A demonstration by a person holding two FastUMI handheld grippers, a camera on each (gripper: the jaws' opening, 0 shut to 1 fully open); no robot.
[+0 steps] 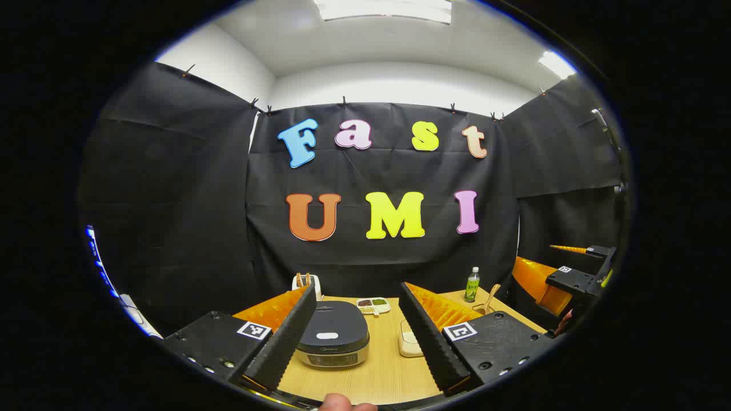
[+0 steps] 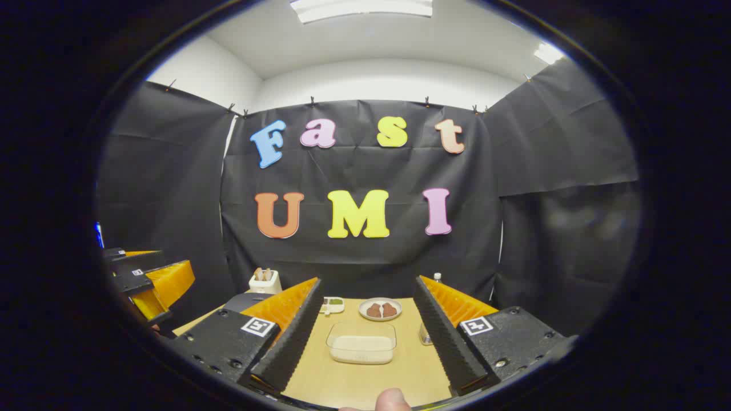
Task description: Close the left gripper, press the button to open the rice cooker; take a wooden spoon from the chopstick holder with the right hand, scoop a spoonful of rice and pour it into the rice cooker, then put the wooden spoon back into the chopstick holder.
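Note:
The rice cooker stands on the wooden table with its dark lid down and a white button on top. My left gripper hangs open in front of it, its left finger overlapping the cooker's left side. Behind the cooker, a white chopstick holder holds wooden handles. In the right gripper view, a clear container of rice lies between the spread fingers of my open right gripper. The chopstick holder stands far left, with the cooker partly hidden by a finger.
A divided dish of grains sits behind the cooker. A green bottle and a wooden spoon in a small bowl stand at the far right. A plate with brown pieces lies beyond the rice container. A thumb shows at the bottom edge.

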